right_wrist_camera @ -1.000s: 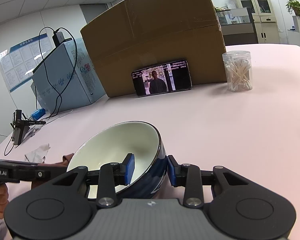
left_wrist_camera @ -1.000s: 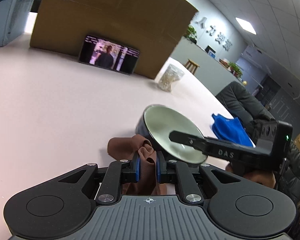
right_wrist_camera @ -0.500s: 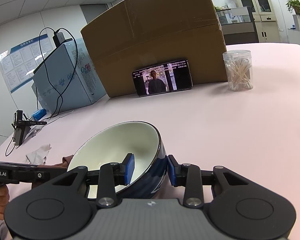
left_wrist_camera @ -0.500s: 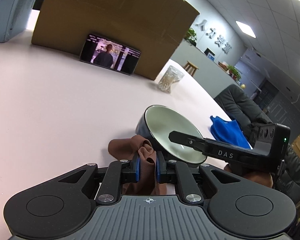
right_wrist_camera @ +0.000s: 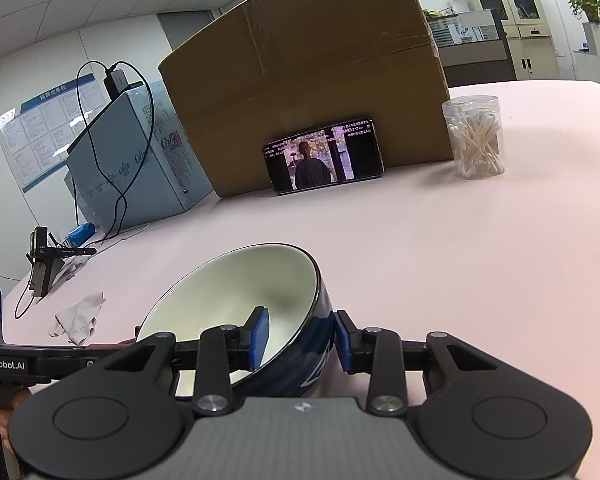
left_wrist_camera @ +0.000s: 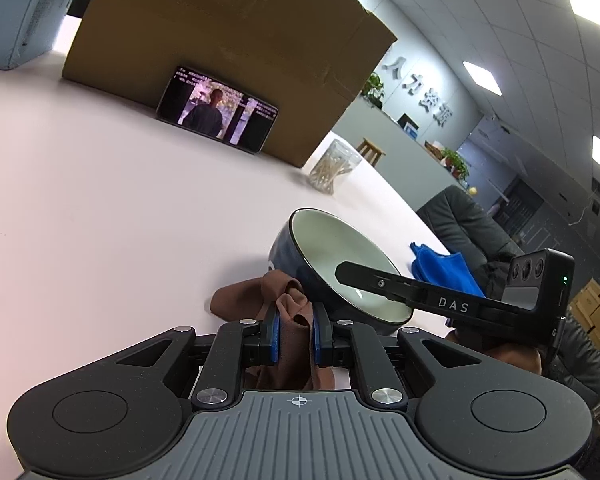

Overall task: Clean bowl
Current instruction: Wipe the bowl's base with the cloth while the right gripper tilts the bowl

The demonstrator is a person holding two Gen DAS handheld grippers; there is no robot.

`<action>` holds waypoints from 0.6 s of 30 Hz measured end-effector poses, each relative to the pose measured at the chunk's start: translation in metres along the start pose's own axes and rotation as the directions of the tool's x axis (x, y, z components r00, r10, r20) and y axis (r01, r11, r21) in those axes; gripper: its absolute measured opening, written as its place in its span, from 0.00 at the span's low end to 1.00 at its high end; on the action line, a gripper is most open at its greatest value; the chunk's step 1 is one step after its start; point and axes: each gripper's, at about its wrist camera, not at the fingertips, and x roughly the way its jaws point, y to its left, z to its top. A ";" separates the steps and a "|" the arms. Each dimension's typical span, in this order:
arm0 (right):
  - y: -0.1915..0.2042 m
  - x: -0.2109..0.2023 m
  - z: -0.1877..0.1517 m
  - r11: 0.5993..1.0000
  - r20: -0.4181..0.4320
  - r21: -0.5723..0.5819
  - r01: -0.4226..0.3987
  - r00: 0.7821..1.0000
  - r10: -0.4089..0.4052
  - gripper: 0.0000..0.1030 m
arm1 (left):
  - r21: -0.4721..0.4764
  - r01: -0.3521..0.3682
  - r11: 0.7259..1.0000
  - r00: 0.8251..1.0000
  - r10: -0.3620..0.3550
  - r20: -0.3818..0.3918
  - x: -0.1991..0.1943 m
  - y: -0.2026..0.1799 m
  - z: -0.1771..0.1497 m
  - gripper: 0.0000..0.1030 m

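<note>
1. Left wrist view. Left gripper (left_wrist_camera: 293, 338) clenched on a bunched brown cloth (left_wrist_camera: 260, 300), which spills forward onto the table and lies against the bowl's dark outer wall.
2. Bowl (left_wrist_camera: 332, 256), dark blue outside and pale inside, sits tilted just ahead and to the right, its mouth facing the right-hand side. The right gripper's black finger (left_wrist_camera: 380, 280) reaches across the inside from the right.
3. Around: a phone (left_wrist_camera: 218, 110) with a lit screen leans on a large cardboard box (left_wrist_camera: 220, 40); a clear jar of cotton swabs (left_wrist_camera: 332, 166) stands near the box corner; a blue cloth (left_wrist_camera: 444, 266) lies beyond the bowl by the table's right edge.
4. To the left the pale pink table (left_wrist_camera: 80, 208) is open; the right edge runs close behind the bowl, with a dark chair beyond.
5. Right wrist view. Right gripper (right_wrist_camera: 300, 338) grasping the bowl (right_wrist_camera: 236, 296) by its wall, one blue pad inside, one outside on the blue glaze.
6. Around: crumpled tissue (right_wrist_camera: 78, 314) to the left, a blue-grey carton (right_wrist_camera: 140, 160) with a charger and cable on top, the left gripper's body (right_wrist_camera: 28, 362) at the lower left.
7. Open tabletop between bowl and box, and to the right.
8. Office room: panel ceiling, cabinets, potted plants.
</note>
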 end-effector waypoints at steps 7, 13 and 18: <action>0.000 0.000 0.000 1.000 0.001 -0.002 -0.001 1.000 0.001 0.36 | -0.006 -0.001 1.000 1.000 0.001 0.026 -0.003 0.002 -0.001 0.12; -0.002 0.000 0.001 1.000 -0.001 0.003 -0.002 1.000 0.002 0.36 | -0.002 0.010 1.000 0.999 -0.010 0.036 -0.005 0.001 -0.001 0.12; -0.002 0.000 0.000 1.000 -0.001 0.004 -0.004 1.000 0.004 0.36 | 0.028 0.060 0.998 0.998 -0.060 0.009 -0.005 -0.010 -0.006 0.12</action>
